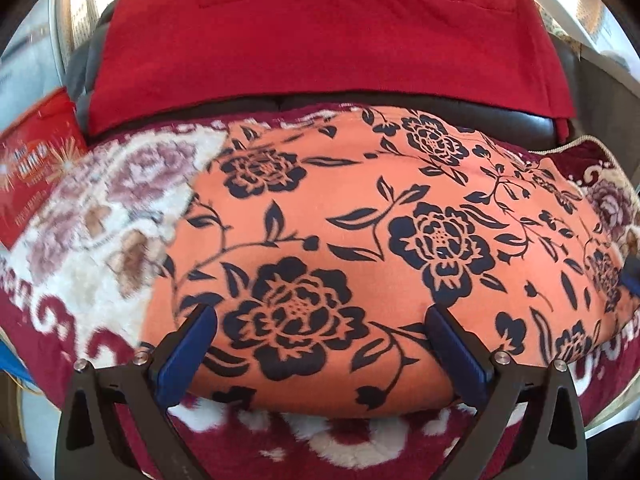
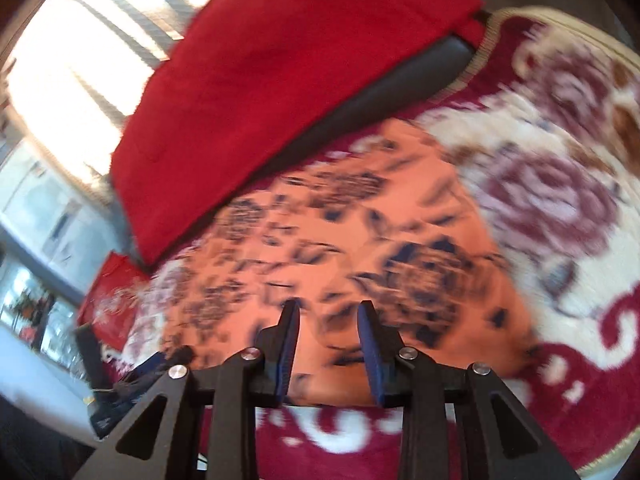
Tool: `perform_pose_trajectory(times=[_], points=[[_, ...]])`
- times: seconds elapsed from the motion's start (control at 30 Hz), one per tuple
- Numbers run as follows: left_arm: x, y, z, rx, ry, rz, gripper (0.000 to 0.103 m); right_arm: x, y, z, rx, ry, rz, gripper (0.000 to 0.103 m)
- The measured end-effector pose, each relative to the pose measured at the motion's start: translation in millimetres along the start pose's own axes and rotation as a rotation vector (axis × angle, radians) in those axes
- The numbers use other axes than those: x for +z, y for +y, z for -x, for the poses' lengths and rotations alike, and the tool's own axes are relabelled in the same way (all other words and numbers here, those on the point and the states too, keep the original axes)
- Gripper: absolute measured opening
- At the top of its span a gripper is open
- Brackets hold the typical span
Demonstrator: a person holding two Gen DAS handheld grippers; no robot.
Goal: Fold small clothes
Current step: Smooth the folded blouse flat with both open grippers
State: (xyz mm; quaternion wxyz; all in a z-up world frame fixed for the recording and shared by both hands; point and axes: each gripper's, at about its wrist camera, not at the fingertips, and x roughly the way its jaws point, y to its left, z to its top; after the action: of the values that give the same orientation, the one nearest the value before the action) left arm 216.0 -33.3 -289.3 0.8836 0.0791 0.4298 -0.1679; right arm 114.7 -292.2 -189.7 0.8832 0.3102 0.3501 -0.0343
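Observation:
An orange garment with a dark navy flower print (image 1: pixel 360 248) lies flat in a rounded shape on a plush maroon and cream blanket (image 1: pixel 92 216). My left gripper (image 1: pixel 320 314) hovers over the garment's near edge with its jaws wide apart and nothing between the blue pads (image 1: pixel 188 356). In the blurred right wrist view the same garment (image 2: pixel 340 240) lies beneath my right gripper (image 2: pixel 329 306). Its jaws stand a little apart, only cloth shows behind the gap, and no fold is pinched.
A red cloth (image 1: pixel 320 36) drapes over the dark leather sofa back (image 1: pixel 480 114) behind the garment. A red printed box (image 1: pixel 36 168) lies at the left edge of the blanket. Bright windows (image 2: pixel 72 60) are beyond. The blanket (image 2: pixel 560 184) stretches on to the right.

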Motion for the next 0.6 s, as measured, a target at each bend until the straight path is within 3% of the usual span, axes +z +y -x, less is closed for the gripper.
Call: perform_pose_trajectory(times=[0.1, 0.27, 0.33, 0.43, 0.6], points=[[-2, 5, 3, 0.031, -0.019, -0.016, 0.103, -3, 21, -11, 0.047, 0.014, 0.038, 0.033], [-6, 15, 2, 0.02, -0.015, -0.002, 0.103, -12, 46, -35, 0.071, 0.075, 0.076, 0.033], [-7, 16, 1, 0.018, -0.015, -0.005, 0.103, -17, 53, -48, 0.057, 0.112, 0.098, 0.033], [-7, 16, 0, 0.019, -0.014, -0.013, 0.103, -26, 53, -74, -0.034, 0.197, 0.12, 0.032], [-4, 15, 2, 0.03, -0.009, -0.028, 0.103, -30, 54, -77, -0.043, 0.185, 0.124, 0.032]])
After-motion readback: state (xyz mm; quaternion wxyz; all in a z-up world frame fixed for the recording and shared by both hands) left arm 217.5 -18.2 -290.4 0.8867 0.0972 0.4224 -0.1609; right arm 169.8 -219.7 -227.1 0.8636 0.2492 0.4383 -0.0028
